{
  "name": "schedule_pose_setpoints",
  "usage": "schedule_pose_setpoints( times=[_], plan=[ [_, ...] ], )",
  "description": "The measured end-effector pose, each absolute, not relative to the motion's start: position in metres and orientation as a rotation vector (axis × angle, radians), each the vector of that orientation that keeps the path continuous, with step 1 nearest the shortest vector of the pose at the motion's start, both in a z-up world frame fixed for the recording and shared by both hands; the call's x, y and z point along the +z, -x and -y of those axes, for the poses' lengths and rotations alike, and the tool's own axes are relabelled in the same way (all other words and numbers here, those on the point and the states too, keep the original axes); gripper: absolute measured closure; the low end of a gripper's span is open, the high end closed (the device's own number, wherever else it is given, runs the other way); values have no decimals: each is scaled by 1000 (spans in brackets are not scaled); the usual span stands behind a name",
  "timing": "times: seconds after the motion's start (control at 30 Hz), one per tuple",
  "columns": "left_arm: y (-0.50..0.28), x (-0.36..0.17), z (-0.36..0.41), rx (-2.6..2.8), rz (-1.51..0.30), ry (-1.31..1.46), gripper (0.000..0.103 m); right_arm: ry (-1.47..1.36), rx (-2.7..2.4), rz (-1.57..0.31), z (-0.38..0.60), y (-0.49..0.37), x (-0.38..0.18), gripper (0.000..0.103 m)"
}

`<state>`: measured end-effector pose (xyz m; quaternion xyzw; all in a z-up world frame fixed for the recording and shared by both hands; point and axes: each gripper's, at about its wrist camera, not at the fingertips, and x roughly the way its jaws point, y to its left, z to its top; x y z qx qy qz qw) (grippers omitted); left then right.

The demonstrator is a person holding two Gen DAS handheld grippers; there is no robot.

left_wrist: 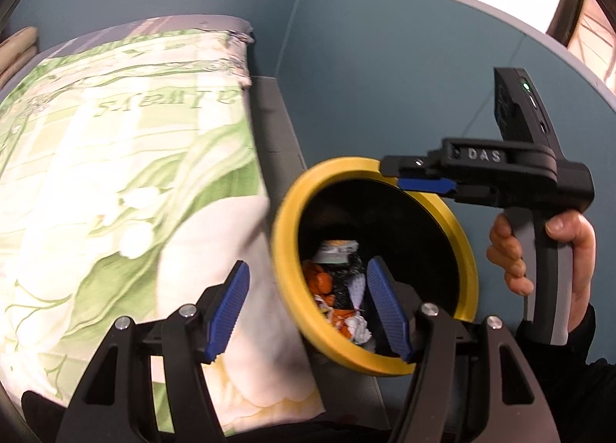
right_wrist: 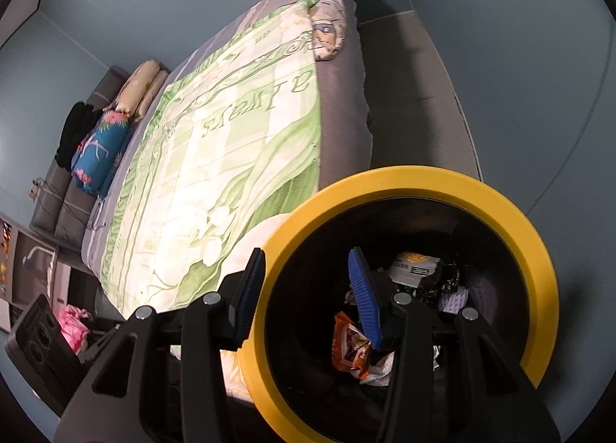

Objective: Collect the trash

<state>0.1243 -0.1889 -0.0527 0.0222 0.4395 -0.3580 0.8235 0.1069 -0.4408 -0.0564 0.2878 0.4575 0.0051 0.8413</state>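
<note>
Bed [right_wrist: 342,104] fills centre-left, green floral quilt [right_wrist: 215,158] spread on top. Pillows [right_wrist: 115,135] upper left. Pink bundle [right_wrist: 73,321] lower left.

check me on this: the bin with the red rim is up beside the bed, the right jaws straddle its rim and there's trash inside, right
Not quite: the rim is yellow, not red. Both wrist views show the black bin with a yellow rim, up beside the bed. In the right wrist view the right gripper straddles that rim, one jaw outside and one inside, and the trash lies inside.
</note>
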Motion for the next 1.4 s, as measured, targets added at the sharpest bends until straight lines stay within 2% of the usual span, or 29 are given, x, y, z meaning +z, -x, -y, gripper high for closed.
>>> schedule_pose_setpoints(
  times=[0.5, 0.7, 0.77, 0.8, 1.0, 1.1, 1.4],
  plan=[
    [-131, -21, 82, -509, -798, 69, 35, -412, 118, -939, 350, -136, -22, 44],
    [-127, -9, 38, -396, -731, 113, 29, -340, 134, -859, 311, -136, 1, 33],
    [-124, -6, 25, -367, -712, 129, 28, -337, 144, -835, 301, -134, 7, 23],
    [-121, -4, 20, -356, -700, 129, 27, -331, 149, -813, 294, -132, 12, 21],
    [-99, 15, -7, -254, -575, 119, 14, -270, 127, -711, 270, -119, 33, 10],
    [-88, 25, -18, -228, -521, 131, 8, -238, 94, -654, 262, -111, 41, 8],
    [-58, 43, -30, -152, -423, 128, 8, -120, -75, -480, 244, -77, 52, 8]
  ],
)
